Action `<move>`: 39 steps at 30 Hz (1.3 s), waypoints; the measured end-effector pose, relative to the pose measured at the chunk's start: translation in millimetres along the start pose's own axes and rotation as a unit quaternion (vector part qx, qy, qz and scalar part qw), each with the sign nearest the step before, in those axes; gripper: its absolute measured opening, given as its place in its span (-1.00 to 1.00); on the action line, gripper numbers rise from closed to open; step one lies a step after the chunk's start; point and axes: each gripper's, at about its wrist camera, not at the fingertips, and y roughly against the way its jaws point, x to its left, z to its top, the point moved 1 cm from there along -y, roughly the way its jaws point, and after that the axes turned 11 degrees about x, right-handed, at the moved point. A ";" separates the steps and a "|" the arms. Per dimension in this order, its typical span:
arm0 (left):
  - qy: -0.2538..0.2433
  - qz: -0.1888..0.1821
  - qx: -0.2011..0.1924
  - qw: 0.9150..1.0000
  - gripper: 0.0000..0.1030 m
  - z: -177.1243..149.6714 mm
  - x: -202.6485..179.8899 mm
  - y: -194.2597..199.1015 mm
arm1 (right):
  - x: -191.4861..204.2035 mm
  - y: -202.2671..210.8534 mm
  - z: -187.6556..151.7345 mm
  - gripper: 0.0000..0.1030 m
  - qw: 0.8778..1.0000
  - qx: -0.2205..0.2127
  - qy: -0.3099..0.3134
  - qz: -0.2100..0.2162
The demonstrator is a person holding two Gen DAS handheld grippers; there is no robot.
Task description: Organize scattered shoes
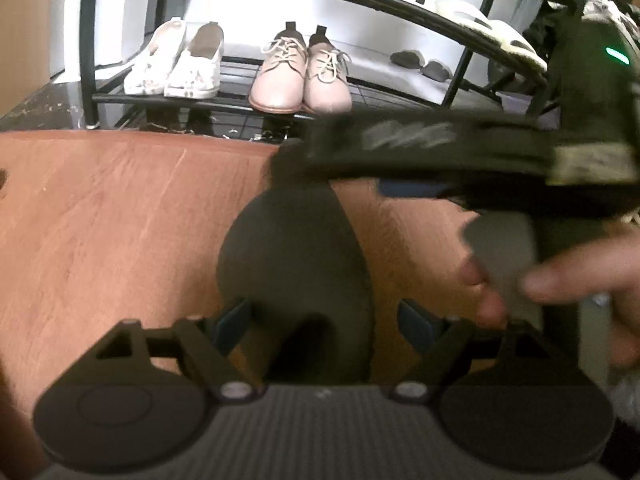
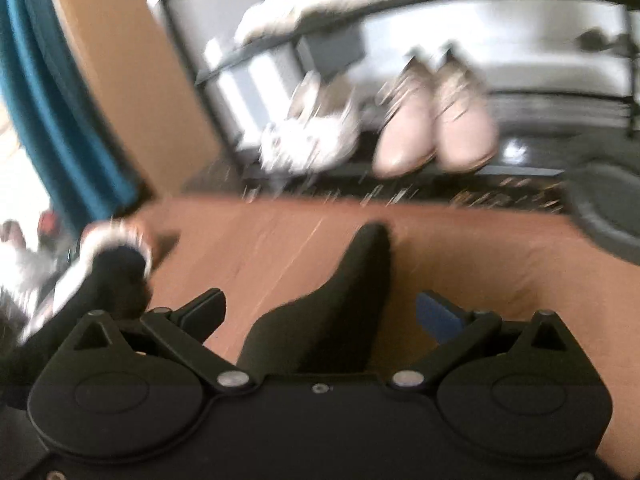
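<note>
Black shoe rack [image 1: 96,40] behind, holding pink lace-ups [image 1: 300,72] and white slip-ons [image 1: 176,64]. Reddish wooden floor [image 1: 120,220] below. Dark shoe [image 1: 296,272] lying between spread fingers of left gripper [image 1: 326,320]. Right gripper [image 2: 320,312] likewise spread, grasping nothing, dark shoe [image 2: 340,312] between.

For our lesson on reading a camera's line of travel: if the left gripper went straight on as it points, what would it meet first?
The dark shoe between the open left gripper fingers, probably; beyond, the right gripper crosses above, depth unclear.
</note>
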 end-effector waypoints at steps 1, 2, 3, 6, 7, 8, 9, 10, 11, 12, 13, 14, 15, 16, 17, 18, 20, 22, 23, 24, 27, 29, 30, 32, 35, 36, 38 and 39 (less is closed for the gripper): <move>0.006 0.003 0.000 1.000 0.67 0.9 1.3 0.4 | 1.4 -2.7 -0.3 0.92 1.000 0.006 0.001 -0.003; 0.011 0.005 0.000 1.000 0.76 1.7 2.5 0.9 | 0.8 -9.6 -1.7 0.59 1.000 0.026 -0.002 0.017; 0.018 0.012 -0.001 1.000 0.88 2.7 4.1 1.3 | -2.6 -9.7 -3.8 0.24 0.998 0.033 -0.021 0.049; 0.034 0.030 -0.007 0.999 0.96 5.0 9.5 2.6 | -13.4 -4.6 -9.9 0.02 0.989 0.042 -0.091 0.108; 0.039 0.036 -0.006 0.999 0.98 5.7 11.5 2.1 | -15.2 -1.7 -11.8 0.02 0.989 0.037 -0.096 0.109; 0.043 0.034 -0.002 0.998 0.99 6.4 13.4 1.5 | -17.0 -0.5 -12.2 0.00 0.989 0.037 -0.097 0.109; 0.045 0.031 0.000 0.999 0.99 6.5 14.4 1.2 | -19.7 1.8 -14.3 -0.01 0.987 0.035 -0.104 0.114; 0.046 0.028 0.004 0.999 0.99 6.6 15.0 0.8 | -23.4 5.2 -17.6 -0.01 0.986 0.029 -0.115 0.118; 0.044 0.028 0.007 0.999 0.99 6.5 14.5 0.8 | -28.7 8.6 -20.4 -0.01 0.984 0.023 -0.130 0.121; 0.040 0.029 0.006 0.999 0.99 6.1 13.5 1.8 | -34.0 12.0 -23.1 -0.01 0.982 0.017 -0.144 0.123; 0.035 0.029 0.005 0.999 0.99 5.7 12.5 3.1 | -38.4 12.5 -21.8 -0.01 0.981 0.014 -0.150 0.125; 0.030 0.029 0.003 0.999 0.99 5.4 11.4 4.4 | -46.4 15.3 -22.1 -0.01 0.979 0.006 -0.160 0.126; 0.028 0.027 0.002 0.999 0.99 5.0 11.1 6.1 | -54.4 18.2 -22.4 -0.01 0.977 -0.001 -0.170 0.126; 0.030 0.029 0.002 0.999 0.99 5.1 11.7 7.4 | -63.1 20.7 -23.1 -0.02 0.975 -0.008 -0.181 0.126; 0.034 0.031 0.002 0.999 0.99 5.2 12.6 8.5 | -71.9 23.2 -23.8 -0.02 0.973 -0.014 -0.192 0.125; 0.039 0.034 0.003 0.999 0.99 5.5 14.4 9.4 | -82.0 23.7 -23.3 -0.03 0.971 -0.020 -0.204 0.120; 0.051 0.036 0.003 0.998 0.99 6.6 19.4 10.2 | -102.2 24.6 -22.4 -0.03 0.967 -0.032 -0.228 0.110; 0.065 0.041 0.003 0.997 0.99 7.7 24.3 11.2 | -117.0 25.3 -25.7 -0.03 0.962 -0.037 -0.244 0.114; 0.075 0.049 0.002 0.996 0.99 8.1 28.2 12.3 | -124.4 25.6 -27.3 -0.03 0.960 -0.039 -0.253 0.116; 0.082 0.057 0.000 0.995 0.99 8.7 31.6 13.7 | -130.0 26.6 -30.0 -0.03 0.957 -0.038 -0.260 0.126; 0.100 0.074 -0.010 0.992 0.99 10.4 41.3 18.6 | -139.9 30.8 -37.9 0.32 0.953 -0.037 -0.274 0.120; 0.118 0.080 -0.019 0.990 0.99 11.2 49.5 23.3 | -143.0 33.6 -41.9 0.68 0.953 -0.033 -0.286 0.093; 0.126 0.081 -0.022 0.988 0.99 11.3 52.6 25.1 | -143.6 35.4 -44.2 0.76 0.953 -0.029 -0.292 0.077; 0.150 0.082 -0.033 0.985 0.99 9.6 59.9 29.9 | -150.2 43.0 -54.3 0.76 0.949 -0.031 -0.311 0.040; 0.164 0.076 -0.035 0.983 0.99 6.5 62.1 32.3 | -155.9 54.1 -67.5 0.83 0.939 -0.041 -0.341 -0.012; 0.164 0.074 -0.035 0.983 0.99 6.1 61.6 32.7 | -155.7 55.9 -68.5 0.86 0.938 -0.042 -0.342 -0.017; 0.161 0.070 -0.039 0.984 0.99 5.6 60.5 34.0 | -151.9 63.3 -73.3 0.91 0.937 -0.053 -0.338 -0.062; 0.161 0.068 -0.041 0.984 0.99 5.6 59.7 34.4 | -149.9 66.0 -74.4 0.94 0.938 -0.056 -0.333 -0.080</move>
